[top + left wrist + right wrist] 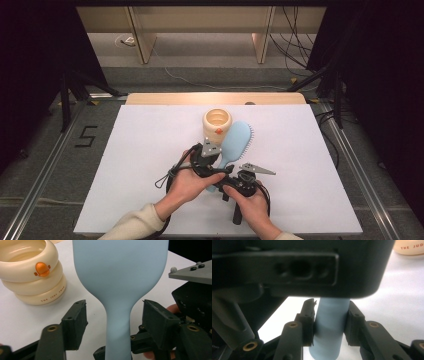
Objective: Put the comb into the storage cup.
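Observation:
A light blue hairbrush (237, 140) lies on the white table with its head beside a cream duck-faced cup (217, 121). My left gripper (217, 161) is open around the brush's neck. In the left gripper view (116, 322) both jaws stand clear of the handle (118, 322), with the cup (30, 272) at upper left. My right gripper (220, 184) is shut on the handle's end. In the right gripper view (329, 322) both pads press on the blue handle (329, 330). The left gripper's black body (299, 267) hides the brush head there.
The white table sheet (140, 165) has bare room to left and right of the hands. A wooden strip (165, 98) runs along its far edge. The right gripper's grey plate and body (195, 290) sit close at the right of the left gripper view.

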A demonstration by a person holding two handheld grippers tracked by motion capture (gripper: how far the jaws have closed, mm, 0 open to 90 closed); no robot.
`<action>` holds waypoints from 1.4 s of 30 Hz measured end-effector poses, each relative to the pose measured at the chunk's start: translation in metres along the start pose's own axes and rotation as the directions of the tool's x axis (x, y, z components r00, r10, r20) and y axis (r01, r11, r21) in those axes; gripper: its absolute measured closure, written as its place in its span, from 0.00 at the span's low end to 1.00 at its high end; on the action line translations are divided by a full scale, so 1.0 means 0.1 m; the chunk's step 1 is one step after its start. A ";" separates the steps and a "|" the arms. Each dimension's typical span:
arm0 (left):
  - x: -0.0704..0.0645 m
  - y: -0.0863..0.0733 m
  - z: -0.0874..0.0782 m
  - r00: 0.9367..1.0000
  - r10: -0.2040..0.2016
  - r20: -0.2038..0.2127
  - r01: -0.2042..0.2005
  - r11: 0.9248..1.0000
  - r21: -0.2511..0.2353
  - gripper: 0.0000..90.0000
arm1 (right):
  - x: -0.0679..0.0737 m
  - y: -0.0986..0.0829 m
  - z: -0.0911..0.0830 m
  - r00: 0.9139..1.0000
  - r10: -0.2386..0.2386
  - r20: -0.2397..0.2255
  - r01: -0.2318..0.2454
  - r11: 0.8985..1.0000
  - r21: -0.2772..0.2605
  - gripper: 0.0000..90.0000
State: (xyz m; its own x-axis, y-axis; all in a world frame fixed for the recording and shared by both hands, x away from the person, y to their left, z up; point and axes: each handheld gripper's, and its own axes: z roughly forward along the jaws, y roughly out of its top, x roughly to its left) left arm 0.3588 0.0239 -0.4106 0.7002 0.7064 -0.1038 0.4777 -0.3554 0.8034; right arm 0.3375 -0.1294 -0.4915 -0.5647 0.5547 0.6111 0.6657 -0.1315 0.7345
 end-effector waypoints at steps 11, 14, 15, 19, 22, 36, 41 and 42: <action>-0.01 -0.01 0.02 0.999 0.037 -0.005 -0.037 0.999 0.012 0.31 | 0.00 0.00 0.00 1.000 0.010 0.012 -0.010 1.000 0.018 0.73; -0.01 -0.01 0.02 0.999 0.047 -0.005 -0.047 0.999 0.010 0.30 | -0.01 0.00 0.00 1.000 0.009 0.015 -0.009 1.000 0.020 0.73; -0.01 -0.01 0.02 0.998 0.055 -0.011 -0.055 0.998 0.007 0.27 | -0.01 0.00 0.00 1.000 0.009 0.015 -0.009 1.000 0.024 0.73; 0.00 0.00 0.02 0.998 0.065 -0.014 -0.065 0.998 0.002 0.23 | -0.01 0.00 0.01 1.000 0.010 0.015 -0.011 0.999 0.030 0.73; 0.00 0.01 0.00 0.998 0.069 -0.011 -0.069 0.998 0.000 0.20 | 0.00 0.00 0.01 1.000 0.010 0.014 -0.010 0.999 0.031 0.73; 0.02 0.15 -0.18 0.998 0.065 0.018 -0.065 0.997 -0.031 0.05 | 0.00 -0.01 0.01 1.000 0.003 0.015 -0.003 0.999 0.033 0.73; 0.00 0.25 -0.22 0.996 0.071 0.056 -0.068 0.996 -0.054 0.00 | 0.00 -0.01 0.01 1.000 -0.001 0.014 0.000 0.999 0.035 0.73; 0.00 0.25 -0.22 0.996 0.071 0.056 -0.068 0.996 -0.054 0.00 | 0.00 -0.01 0.01 1.000 -0.001 0.014 0.000 0.999 0.035 0.73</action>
State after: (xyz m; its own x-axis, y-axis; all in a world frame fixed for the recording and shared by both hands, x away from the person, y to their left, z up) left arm 0.3586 0.0283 -0.3777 0.7607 0.6443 -0.0790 0.3997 -0.3689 0.8392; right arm 0.3372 -0.1282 -0.4928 -0.5585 0.5659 0.6065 0.6822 -0.1027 0.7239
